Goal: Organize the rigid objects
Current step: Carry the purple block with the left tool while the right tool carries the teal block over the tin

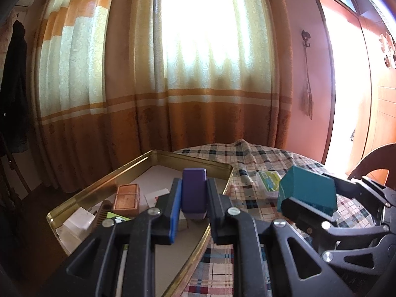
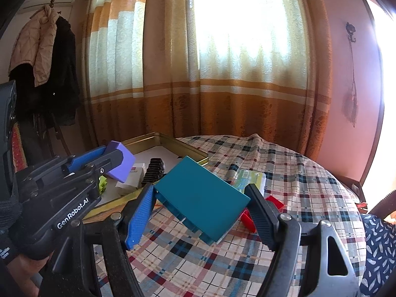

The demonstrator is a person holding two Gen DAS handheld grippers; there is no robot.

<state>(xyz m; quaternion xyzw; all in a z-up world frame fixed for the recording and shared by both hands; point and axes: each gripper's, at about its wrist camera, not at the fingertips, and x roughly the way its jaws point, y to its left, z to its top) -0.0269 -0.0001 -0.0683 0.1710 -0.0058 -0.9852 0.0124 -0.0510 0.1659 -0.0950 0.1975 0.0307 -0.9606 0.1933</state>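
Over the gold tin tray (image 1: 210,163), your left gripper (image 1: 193,198) is clamped on an upright purple block (image 1: 194,190). Beside it, above the plaid tablecloth (image 2: 284,173), your right gripper (image 2: 198,210) squeezes a tilted teal box (image 2: 200,195) between its jaws.
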